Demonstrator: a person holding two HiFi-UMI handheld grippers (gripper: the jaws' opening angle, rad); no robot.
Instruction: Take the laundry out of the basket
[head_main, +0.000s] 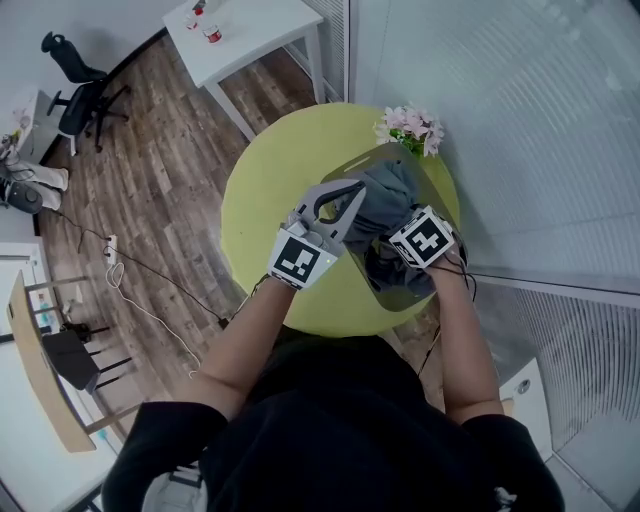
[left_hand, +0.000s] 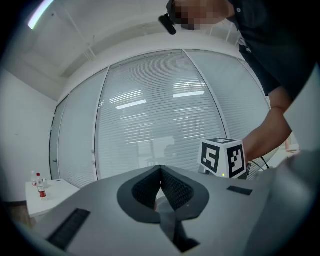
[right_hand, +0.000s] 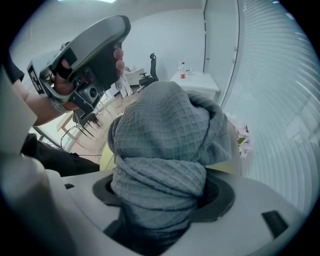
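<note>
Right gripper: jaws spread wide, clamped around bunched grey towel | towel: lifted above yellow table, right part | left gripper: jaws pressed together, empty, over table's middle

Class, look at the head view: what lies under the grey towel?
A grey basket on the yellow table. The towel, clamped in the right gripper, and that gripper cover the basket's inside.

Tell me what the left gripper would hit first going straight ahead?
Probably nothing near: past the left gripper only the blind-covered glass wall lies ahead; the right gripper's marker cube sits off to the side.
</note>
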